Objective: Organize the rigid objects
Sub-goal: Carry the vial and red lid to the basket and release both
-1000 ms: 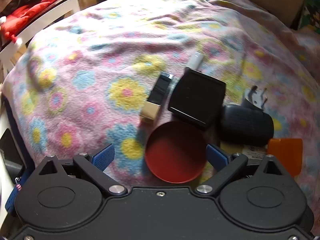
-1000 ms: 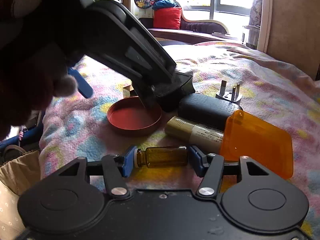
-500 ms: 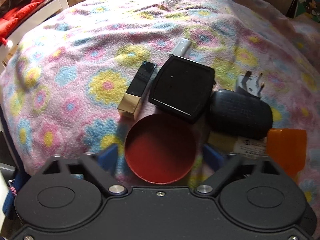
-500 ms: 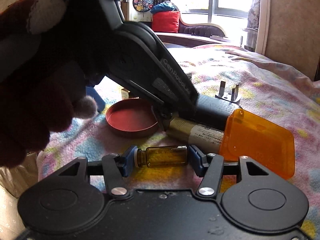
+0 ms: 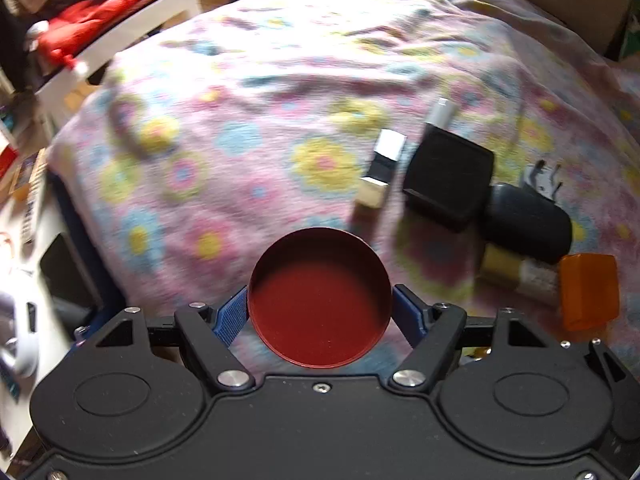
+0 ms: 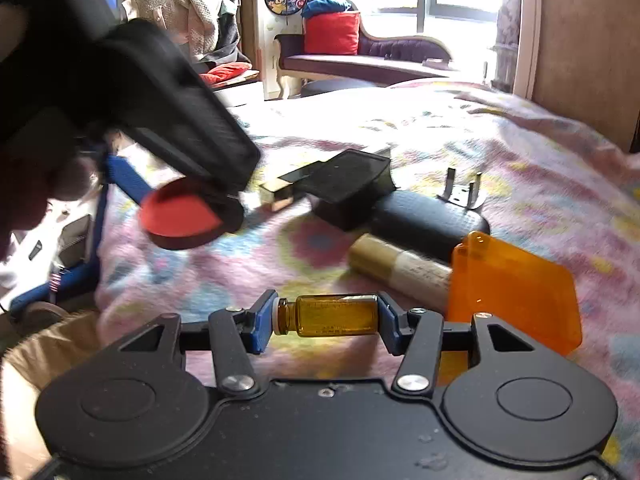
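Note:
My left gripper (image 5: 319, 312) is shut on a round red lid (image 5: 319, 298) and holds it above the flowered blanket; it shows lifted in the right wrist view (image 6: 180, 214). My right gripper (image 6: 326, 316) is shut on a small amber glass vial (image 6: 332, 315), held lengthwise between the blue pads. On the blanket lie a black square case (image 5: 448, 178), a black-and-gold lipstick box (image 5: 380, 172), a black oval case (image 5: 528, 222), a gold tube (image 6: 396, 266), an orange plastic box (image 6: 516, 292) and a plug adapter (image 6: 462, 194).
The flowered blanket (image 5: 240, 132) covers the bed. A white tube (image 5: 440, 112) lies behind the black square case. A white bench with red cushions (image 5: 100, 36) stands left of the bed. A tan basket rim (image 6: 48, 344) is at the lower left.
My left gripper closed on the red lid and lifted it off the blanket, moving left and away from the row. The right gripper keeps holding the vial still.

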A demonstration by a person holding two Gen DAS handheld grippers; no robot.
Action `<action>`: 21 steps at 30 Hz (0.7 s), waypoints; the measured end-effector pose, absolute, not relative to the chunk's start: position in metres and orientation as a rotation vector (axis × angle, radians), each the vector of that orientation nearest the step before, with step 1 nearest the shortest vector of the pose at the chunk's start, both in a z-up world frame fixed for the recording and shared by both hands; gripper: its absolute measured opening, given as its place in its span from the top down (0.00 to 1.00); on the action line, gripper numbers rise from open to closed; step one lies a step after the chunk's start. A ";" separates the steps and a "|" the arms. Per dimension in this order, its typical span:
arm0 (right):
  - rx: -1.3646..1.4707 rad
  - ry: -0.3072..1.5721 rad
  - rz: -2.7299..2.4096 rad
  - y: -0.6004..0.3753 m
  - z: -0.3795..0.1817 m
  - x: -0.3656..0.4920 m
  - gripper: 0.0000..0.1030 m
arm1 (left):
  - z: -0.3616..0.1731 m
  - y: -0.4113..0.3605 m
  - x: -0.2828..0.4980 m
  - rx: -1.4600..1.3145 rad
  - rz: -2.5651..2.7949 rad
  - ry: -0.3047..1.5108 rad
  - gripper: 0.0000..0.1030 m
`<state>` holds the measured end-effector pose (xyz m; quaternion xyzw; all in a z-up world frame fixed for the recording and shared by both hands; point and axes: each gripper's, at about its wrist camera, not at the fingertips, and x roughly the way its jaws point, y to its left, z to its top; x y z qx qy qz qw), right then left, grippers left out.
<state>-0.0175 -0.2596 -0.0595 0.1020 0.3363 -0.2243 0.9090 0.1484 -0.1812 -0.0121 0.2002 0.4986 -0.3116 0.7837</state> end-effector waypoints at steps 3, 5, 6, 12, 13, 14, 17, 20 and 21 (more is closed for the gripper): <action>0.254 0.714 -0.429 -0.252 -0.052 -0.014 0.50 | 0.001 -0.150 0.153 0.413 -0.621 1.076 0.32; 0.271 0.723 -0.398 -0.244 -0.046 -0.010 0.50 | 0.009 -0.128 0.153 0.406 -0.592 1.070 0.32; 0.275 0.727 -0.378 -0.239 -0.044 -0.008 0.50 | 0.012 -0.116 0.152 0.404 -0.576 1.067 0.32; 0.277 0.748 -0.254 -0.194 -0.025 0.003 0.50 | 0.020 -0.050 0.147 0.365 -0.492 1.081 0.31; 0.278 0.752 -0.233 -0.186 -0.023 0.005 0.50 | 0.019 -0.042 0.147 0.354 -0.478 1.088 0.32; 0.276 0.758 -0.212 -0.178 -0.021 0.006 0.50 | 0.018 -0.032 0.147 0.343 -0.460 1.095 0.32; 0.271 0.786 -0.157 -0.150 -0.020 0.014 0.50 | 0.013 -0.004 0.145 0.320 -0.417 1.109 0.32; 0.266 0.825 -0.110 -0.128 -0.025 0.018 0.50 | 0.006 0.015 0.140 0.326 -0.377 1.104 0.31; 0.262 0.840 -0.095 -0.122 -0.027 0.020 0.50 | 0.004 0.019 0.139 0.324 -0.373 1.107 0.31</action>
